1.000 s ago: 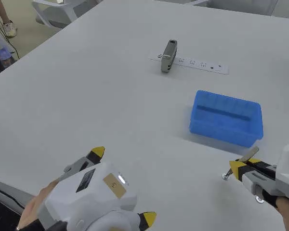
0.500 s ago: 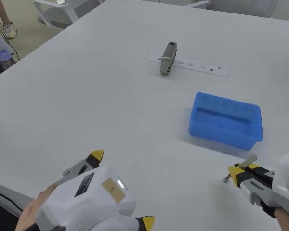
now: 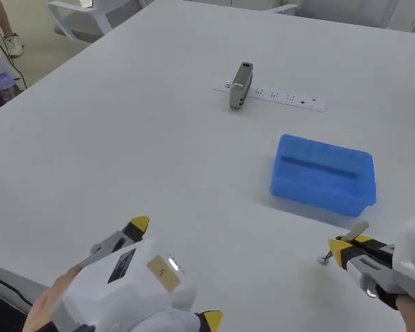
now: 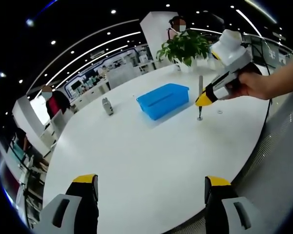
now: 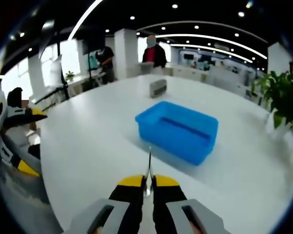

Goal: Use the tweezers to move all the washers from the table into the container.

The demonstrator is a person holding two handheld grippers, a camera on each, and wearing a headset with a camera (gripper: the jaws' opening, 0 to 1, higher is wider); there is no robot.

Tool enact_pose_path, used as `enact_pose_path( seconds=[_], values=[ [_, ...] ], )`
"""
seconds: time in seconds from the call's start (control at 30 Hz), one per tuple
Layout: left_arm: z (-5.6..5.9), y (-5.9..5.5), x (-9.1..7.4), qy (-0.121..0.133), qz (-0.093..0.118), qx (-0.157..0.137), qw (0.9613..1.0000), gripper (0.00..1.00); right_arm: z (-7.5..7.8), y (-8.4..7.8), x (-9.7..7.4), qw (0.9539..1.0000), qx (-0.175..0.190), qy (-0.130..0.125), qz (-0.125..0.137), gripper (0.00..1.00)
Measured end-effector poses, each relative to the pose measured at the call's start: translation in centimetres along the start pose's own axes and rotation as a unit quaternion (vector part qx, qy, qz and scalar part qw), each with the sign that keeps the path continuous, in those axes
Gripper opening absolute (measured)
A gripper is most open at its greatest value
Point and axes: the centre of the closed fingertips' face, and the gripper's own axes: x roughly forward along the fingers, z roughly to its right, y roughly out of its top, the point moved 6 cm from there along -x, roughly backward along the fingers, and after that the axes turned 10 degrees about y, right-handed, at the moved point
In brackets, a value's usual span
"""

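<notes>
Room: an open-plan office with ceiling spotlights, a potted plant and people standing far off. The work lies on a broad white table.
Container: the blue container sits open side up on the right half of the table. It is well apart from the power strip and the grey device standing at the strip's end.
Right gripper: the right gripper has its jaws pressed narrow around the tweezers, which stick out ahead toward the container's near wall.
Tweezers tip: in the left gripper view the tweezers point straight down. The tip is at the table near the container, with 1 small washer at it.
Left gripper: the left gripper has its jaws spread wide with nothing between them. It hangs over the near edge of the table, well apart from the work.
Change: over the last 1 s the head view has slid a little, but the right gripper keeps its place by the container's front corner. The tip stays down at table height with the washer at it.
Doubt: the washer is too small to tell whether the tips pinch it or merely touch it.
Meaning: the pick-up looks unfinished and this washer has not yet been carried. The next move would be a steady squeeze, a lift and a short carry over the near wall. A thin washer could easily slip from the tips.
</notes>
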Motion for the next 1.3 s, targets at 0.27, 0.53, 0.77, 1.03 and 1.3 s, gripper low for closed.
enact_pose_path(
  seconds=[0.27, 0.53, 0.77, 1.03, 1.3],
  values=[
    [0.1, 0.1, 0.0, -0.002, 0.001, 0.001, 1.0, 0.92, 0.3, 3.0, -1.8, 0.9994, 0.01, 0.005, 0.033, 0.02],
    [0.1, 0.1, 0.0, -0.002, 0.002, 0.001, 1.0, 0.92, 0.4, 6.2, -3.4, 0.9975, 0.002, 0.004, 0.07, 0.02],
    [0.0, 0.0, 0.0, -0.001, 0.0, 0.003, 1.0, 0.92, 1.4, 8.1, -3.4, 0.9962, -0.01, -0.007, 0.086, 0.02],
    [0.1, 0.0, 0.1, -0.003, -0.001, 0.004, 1.0, 0.92, 3.3, 9.9, -2.5, 0.9942, -0.017, -0.02, 0.105, 0.02],
    [0.1, 0.0, 0.1, -0.004, -0.002, 0.003, 1.0, 0.92, 4.8, 10.6, -0.6, 0.9935, -0.02, -0.027, 0.109, 0.02]
  ],
)
